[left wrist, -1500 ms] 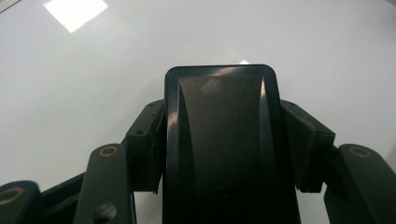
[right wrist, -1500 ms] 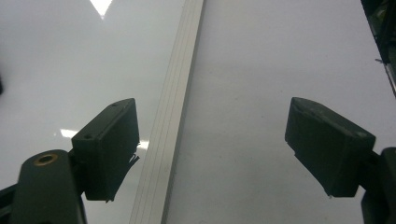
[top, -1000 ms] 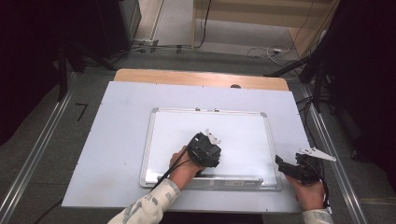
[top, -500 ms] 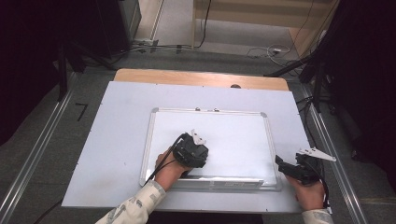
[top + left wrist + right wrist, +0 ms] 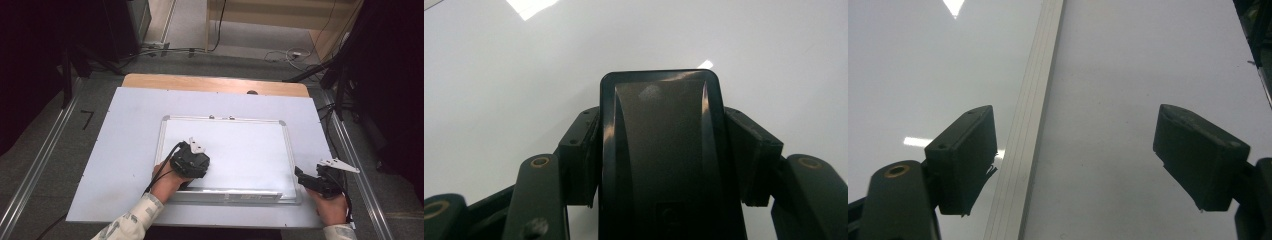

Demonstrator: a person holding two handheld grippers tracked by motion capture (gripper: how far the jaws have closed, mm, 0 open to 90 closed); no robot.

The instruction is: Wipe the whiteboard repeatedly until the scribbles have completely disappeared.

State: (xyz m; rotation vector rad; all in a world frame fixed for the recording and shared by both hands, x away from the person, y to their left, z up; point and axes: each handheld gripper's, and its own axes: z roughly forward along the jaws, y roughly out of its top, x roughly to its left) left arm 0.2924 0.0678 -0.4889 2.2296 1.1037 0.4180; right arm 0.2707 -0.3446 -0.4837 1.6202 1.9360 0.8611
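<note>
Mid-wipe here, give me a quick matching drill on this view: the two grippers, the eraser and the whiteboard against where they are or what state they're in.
Things:
1. left gripper
2. right gripper
3. black eraser
4. whiteboard

States or places:
A. jaws open, astride the board's right frame edge
B. lies flat on the white table, metal frame around it
C. jaws shut on the eraser, over the board's lower left part
D. clamped between two jaws, against the white surface

Pairs: 1-C, 2-A, 3-D, 4-B
</note>
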